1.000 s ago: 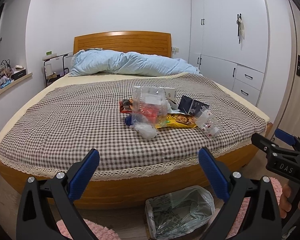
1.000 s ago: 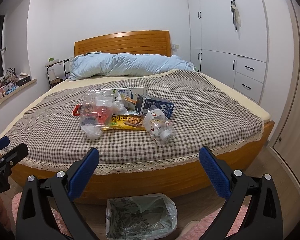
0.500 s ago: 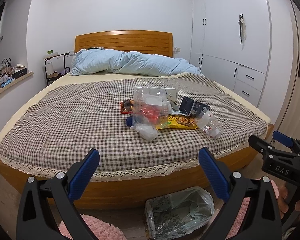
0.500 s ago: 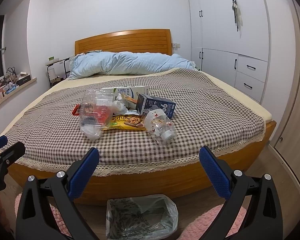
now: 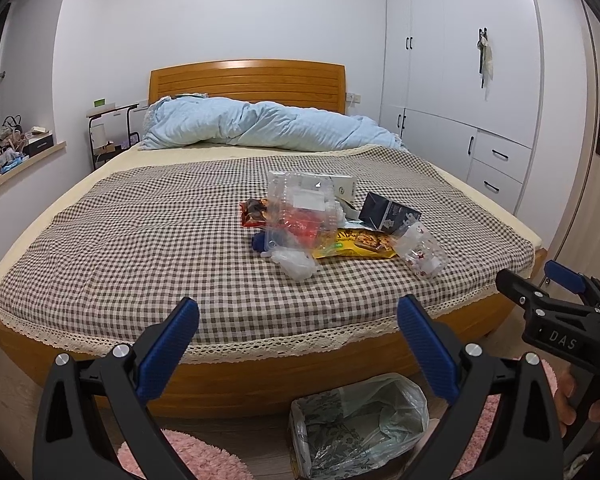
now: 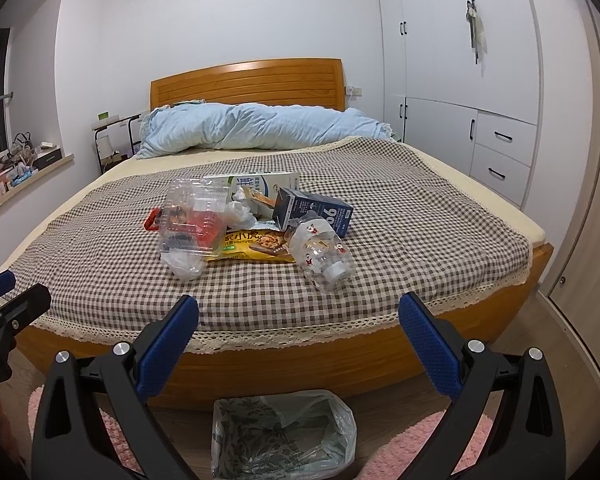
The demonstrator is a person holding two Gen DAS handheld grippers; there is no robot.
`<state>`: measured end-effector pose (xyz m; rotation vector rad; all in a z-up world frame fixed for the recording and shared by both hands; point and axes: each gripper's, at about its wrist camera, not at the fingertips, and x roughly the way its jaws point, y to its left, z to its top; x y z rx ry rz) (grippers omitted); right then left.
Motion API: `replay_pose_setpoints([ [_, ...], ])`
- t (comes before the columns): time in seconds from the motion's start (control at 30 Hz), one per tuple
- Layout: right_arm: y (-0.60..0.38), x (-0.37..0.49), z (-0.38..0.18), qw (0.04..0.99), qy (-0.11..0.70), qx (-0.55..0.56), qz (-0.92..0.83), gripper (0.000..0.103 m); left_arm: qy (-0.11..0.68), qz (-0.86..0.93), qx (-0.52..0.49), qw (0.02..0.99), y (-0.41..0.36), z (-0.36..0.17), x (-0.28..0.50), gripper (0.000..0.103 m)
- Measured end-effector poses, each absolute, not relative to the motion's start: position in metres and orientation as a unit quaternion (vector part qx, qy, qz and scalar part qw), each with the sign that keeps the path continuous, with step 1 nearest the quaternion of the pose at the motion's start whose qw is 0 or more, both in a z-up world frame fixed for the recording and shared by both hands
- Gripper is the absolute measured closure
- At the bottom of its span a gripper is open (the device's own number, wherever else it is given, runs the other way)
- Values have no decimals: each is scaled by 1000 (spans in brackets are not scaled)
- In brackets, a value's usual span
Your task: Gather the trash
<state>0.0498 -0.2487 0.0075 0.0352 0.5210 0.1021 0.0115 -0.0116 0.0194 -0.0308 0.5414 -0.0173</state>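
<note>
Both claws hang at the foot of the bed (image 6: 440,216), short of the mattress: the left claw (image 5: 298,344) has its two blue pads spread wide with nothing between them, and the right claw (image 6: 298,342) is spread just as wide and just as empty. The trash lies in one loose heap on the checked bedspread (image 6: 100,256), a little right of the middle and nearer the foot than the pillows. I count one clear plastic clamshell box (image 6: 194,218) with something red inside, one crumpled clear wrapper (image 6: 182,264) touching its near edge, one yellow snack packet (image 6: 256,246) lying flat beside it, one clear bottle (image 6: 320,258) printed with small red figures lying on its side at the near right of the heap, one dark blue carton (image 6: 316,212) just behind the bottle, one white milk carton (image 6: 256,184) on its side at the far edge, one wad of white tissue (image 6: 240,210) in the middle, and one red-and-dark packet (image 5: 254,212) poking out at the far left. On the floor below the foot of the bed stands one bin lined with a clear bag (image 6: 282,434), with two pink fluffy rugs, one on its left (image 5: 184,456) and one on its right (image 6: 432,444). One light blue duvet (image 6: 260,130) is bunched against the wooden headboard (image 6: 248,82).
</note>
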Motion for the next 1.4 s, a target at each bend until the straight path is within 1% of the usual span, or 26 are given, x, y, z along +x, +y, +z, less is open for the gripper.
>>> replay_pose_setpoints([
  [0.67, -250, 52, 6, 965, 257, 18, 48, 6, 269, -12, -14, 963, -14, 18, 13, 7],
  [1.1, -256, 67, -3, 964, 261, 21, 38, 6, 278, -16, -9, 961, -19, 13, 29, 7],
  [1.4, -268, 87, -8, 967, 253, -9, 31, 6, 287, -17, -5, 958, -19, 6, 46, 7],
])
